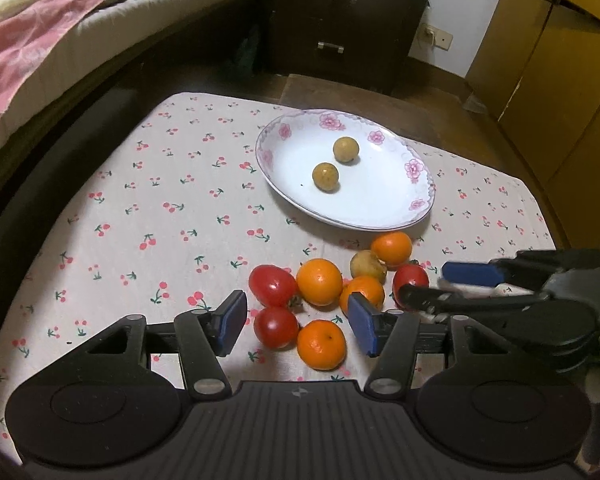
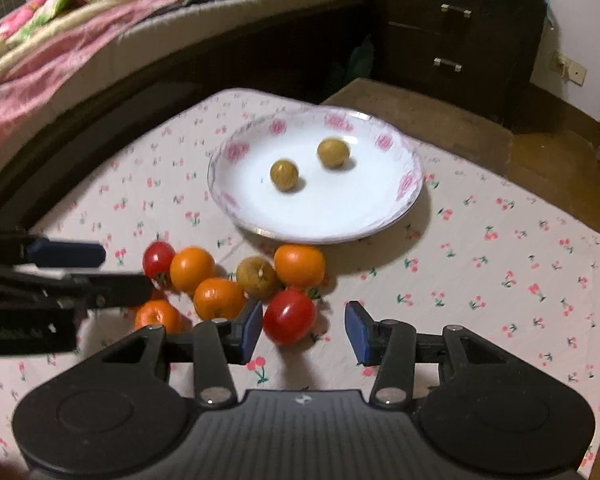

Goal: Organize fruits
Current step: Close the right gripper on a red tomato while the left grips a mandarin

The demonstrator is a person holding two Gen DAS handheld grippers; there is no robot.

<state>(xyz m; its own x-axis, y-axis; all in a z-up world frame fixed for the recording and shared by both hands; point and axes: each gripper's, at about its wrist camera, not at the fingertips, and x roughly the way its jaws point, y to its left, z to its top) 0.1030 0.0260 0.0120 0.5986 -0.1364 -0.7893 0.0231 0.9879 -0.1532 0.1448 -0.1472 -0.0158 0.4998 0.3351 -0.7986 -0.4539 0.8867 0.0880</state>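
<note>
Both claws were angled down over the fruit pile (image 1: 320, 296) on the bench (image 1: 140, 208). Left claw (image 1: 298, 322) hung open, empty, above a tomato (image 1: 276, 326). Right claw (image 2: 304, 326) open too, gripping nothing, around another tomato (image 2: 290, 316).

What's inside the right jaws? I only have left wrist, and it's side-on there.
Observer: A red tomato sits on the table between the jaws of the right gripper.
Operator: Clamped?
Observer: No. It lies close to one pad with a clear gap to the other, so the jaws are open.
Operator: Anything on the gap side?
Observer: Only cherry-print cloth there, no fruit.
</note>
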